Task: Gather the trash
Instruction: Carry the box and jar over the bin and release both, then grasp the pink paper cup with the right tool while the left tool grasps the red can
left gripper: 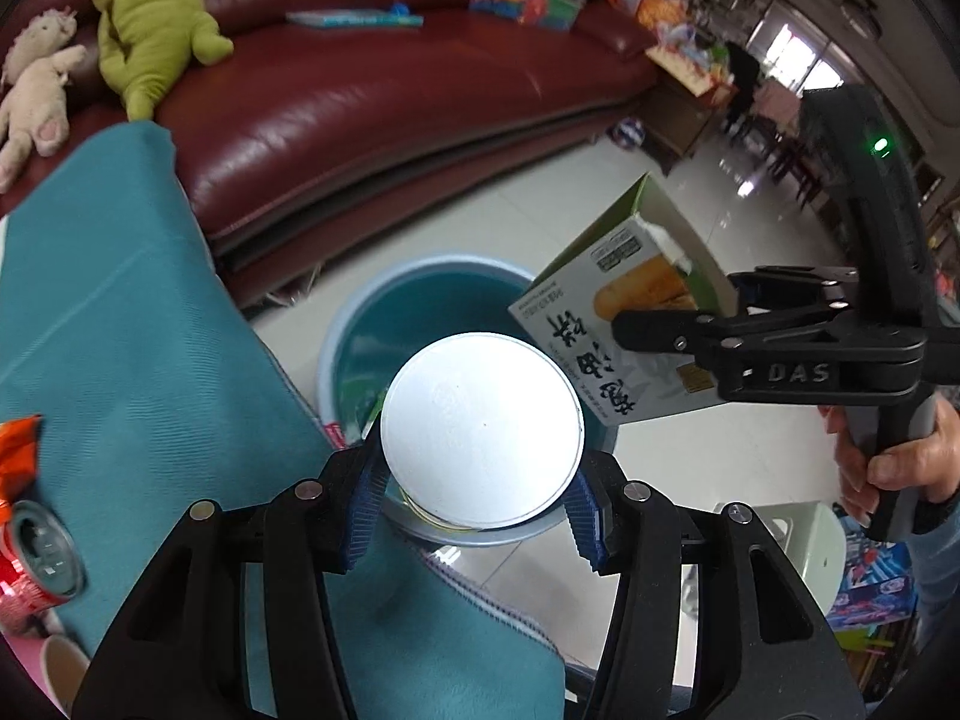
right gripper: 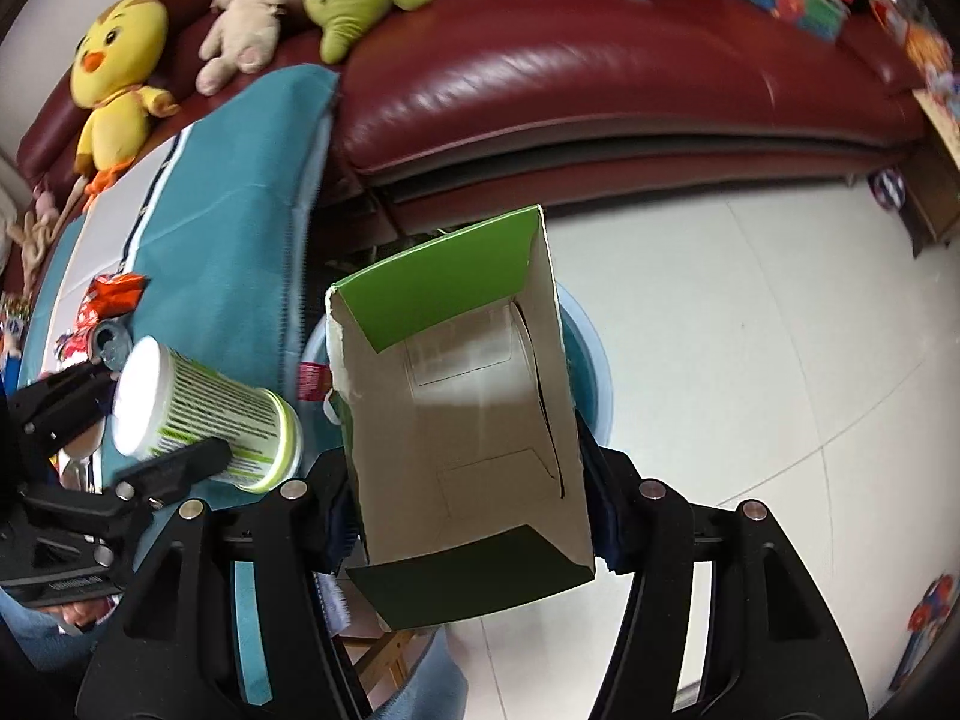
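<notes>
My left gripper [left gripper: 480,510] is shut on a white-bottomed cup with green print [left gripper: 482,427], held on its side above a blue bin [left gripper: 354,324] on the floor. The cup also shows in the right wrist view [right gripper: 204,414], with the left gripper [right gripper: 150,420] around it. My right gripper [right gripper: 474,510] is shut on an open green cardboard snack box [right gripper: 468,420], held over the bin [right gripper: 594,372]. In the left wrist view the box [left gripper: 624,324] hangs at the bin's right rim in the right gripper [left gripper: 666,339].
A teal cloth covers the table [left gripper: 120,324] at left, with a red can [left gripper: 36,558] and an orange wrapper [left gripper: 18,450] on it. A dark red sofa [left gripper: 384,90] with plush toys stands behind. White tile floor [right gripper: 750,330] lies to the right.
</notes>
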`<act>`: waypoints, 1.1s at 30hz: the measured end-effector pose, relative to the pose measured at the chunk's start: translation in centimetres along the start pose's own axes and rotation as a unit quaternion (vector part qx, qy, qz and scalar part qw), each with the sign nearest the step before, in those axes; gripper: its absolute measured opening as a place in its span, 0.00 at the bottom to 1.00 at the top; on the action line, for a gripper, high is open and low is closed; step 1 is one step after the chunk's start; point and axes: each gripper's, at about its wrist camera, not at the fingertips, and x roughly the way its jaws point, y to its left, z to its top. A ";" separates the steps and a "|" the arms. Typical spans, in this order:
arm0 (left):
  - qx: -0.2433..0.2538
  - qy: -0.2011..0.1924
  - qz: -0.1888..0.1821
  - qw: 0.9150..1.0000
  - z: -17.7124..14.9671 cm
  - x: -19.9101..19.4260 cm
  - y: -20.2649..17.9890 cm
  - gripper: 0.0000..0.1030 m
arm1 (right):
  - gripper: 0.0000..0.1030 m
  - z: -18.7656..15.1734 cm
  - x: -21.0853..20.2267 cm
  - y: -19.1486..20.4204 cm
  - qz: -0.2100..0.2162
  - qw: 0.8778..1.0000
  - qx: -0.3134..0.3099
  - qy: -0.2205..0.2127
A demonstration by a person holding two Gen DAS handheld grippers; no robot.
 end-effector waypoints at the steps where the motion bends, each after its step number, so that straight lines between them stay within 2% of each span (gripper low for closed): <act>1: -0.001 0.005 0.002 1.000 0.0 0.5 0.0 0.54 | 0.55 -0.1 0.2 -0.3 0.000 1.000 0.003 0.002; 4: -0.006 0.022 0.007 1.000 0.2 2.1 0.2 0.63 | 0.56 -0.1 1.1 -0.9 0.000 1.000 0.009 0.011; 8: -0.012 0.033 0.016 0.999 -0.5 3.1 1.1 0.69 | 0.56 -0.1 2.1 -1.0 -0.001 1.000 0.013 0.020; 11: -0.017 0.034 0.016 0.999 -1.1 2.6 1.7 0.70 | 0.57 0.2 2.7 -0.9 -0.001 1.000 0.012 0.024; 14: -0.023 0.032 0.017 0.999 -1.8 1.8 2.2 0.76 | 0.62 0.3 3.3 -0.4 -0.002 1.000 0.006 0.030; 16: -0.027 0.029 0.020 0.999 -2.3 1.3 2.5 0.84 | 0.64 0.2 3.7 -0.2 0.000 0.999 0.011 0.039; 22: -0.033 0.018 0.017 0.999 -3.5 -0.6 2.9 0.84 | 0.71 0.1 3.5 0.5 -0.003 0.999 0.014 0.049; 33: -0.049 -0.015 0.030 0.998 -6.4 -5.9 4.7 0.85 | 0.74 -1.1 1.4 3.6 -0.009 0.999 0.001 0.049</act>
